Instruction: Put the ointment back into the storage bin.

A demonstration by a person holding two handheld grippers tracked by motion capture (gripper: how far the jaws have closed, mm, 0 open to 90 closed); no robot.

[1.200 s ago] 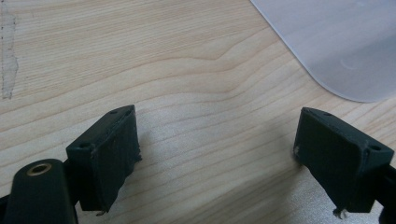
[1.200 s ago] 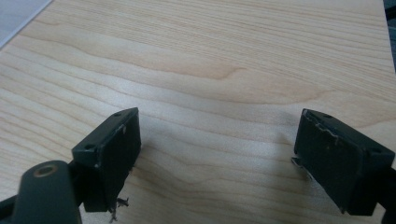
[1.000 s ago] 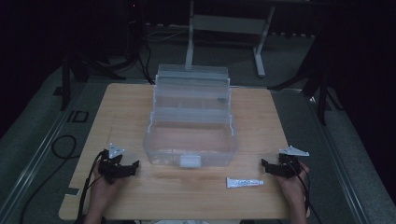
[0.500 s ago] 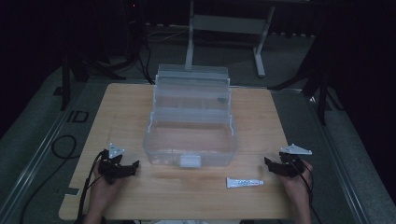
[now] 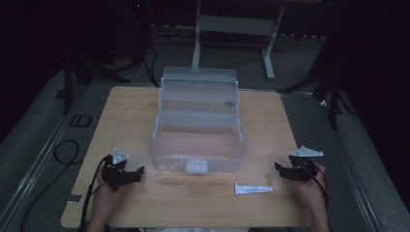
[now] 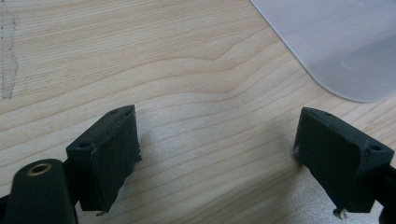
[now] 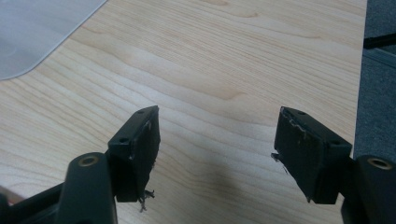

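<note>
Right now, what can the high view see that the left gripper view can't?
The high view takes in the whole clear plastic box with its lid up, the small white tube lying in front of it, the right gripper, and both hands. The left gripper view gives a close look at the left gripper, its jaws wide apart with bare wood between them. Both share the wooden table, that left gripper, and part of the box.

The words on the little white tube (image 5: 253,189) are too small to read. The clear box (image 6: 341,42) is cut off by the picture's edge.
</note>
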